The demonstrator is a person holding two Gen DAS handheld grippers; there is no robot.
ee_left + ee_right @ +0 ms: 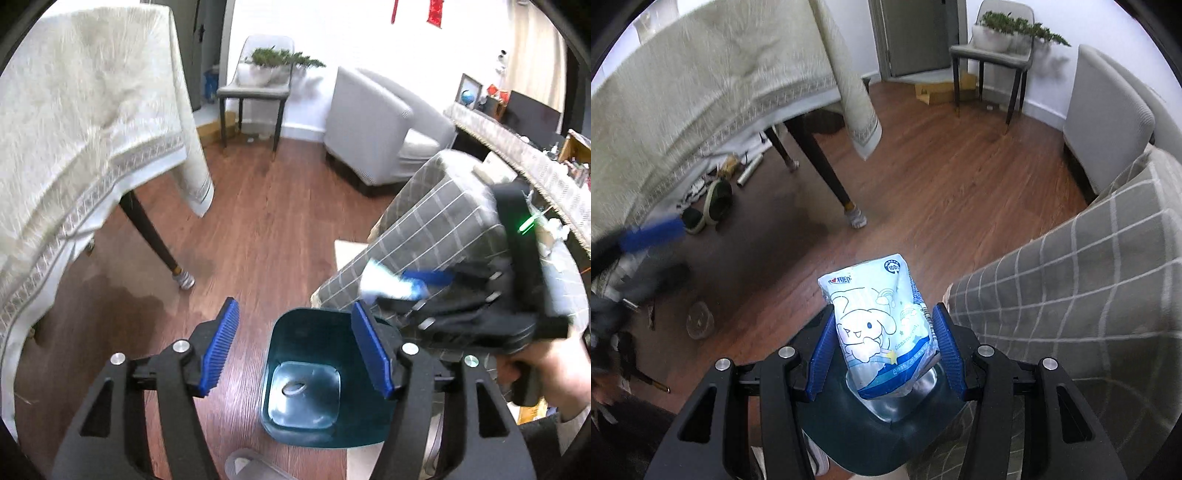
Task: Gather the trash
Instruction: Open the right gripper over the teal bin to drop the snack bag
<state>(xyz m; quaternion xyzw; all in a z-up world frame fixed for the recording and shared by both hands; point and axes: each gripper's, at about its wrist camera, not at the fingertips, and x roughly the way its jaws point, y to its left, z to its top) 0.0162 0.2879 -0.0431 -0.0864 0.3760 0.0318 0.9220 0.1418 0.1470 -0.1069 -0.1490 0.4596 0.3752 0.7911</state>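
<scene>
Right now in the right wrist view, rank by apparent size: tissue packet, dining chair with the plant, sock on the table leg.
1. Tissue packet, though nearness to the camera inflates it.
2. Dining chair.
3. Sock, clearly smallest.

The wooden floor point(280, 206) carries a teal trash bin point(317, 424), a grey armchair point(373, 129), a chair point(255, 92) and the legs of a cloth-covered counter point(85, 110).

tissue pack point(882, 328): glossy printed plastic film, crinkled | bin point(295, 417): smooth teal plastic, shiny inside | finger pads point(218, 347): ribbed blue rubber-like, matt | floor point(266, 221): smooth wood-look, slight sheen | tablecloth point(74, 122): textured cream cloth | sofa cover point(1089, 280): checked grey fabric
</scene>
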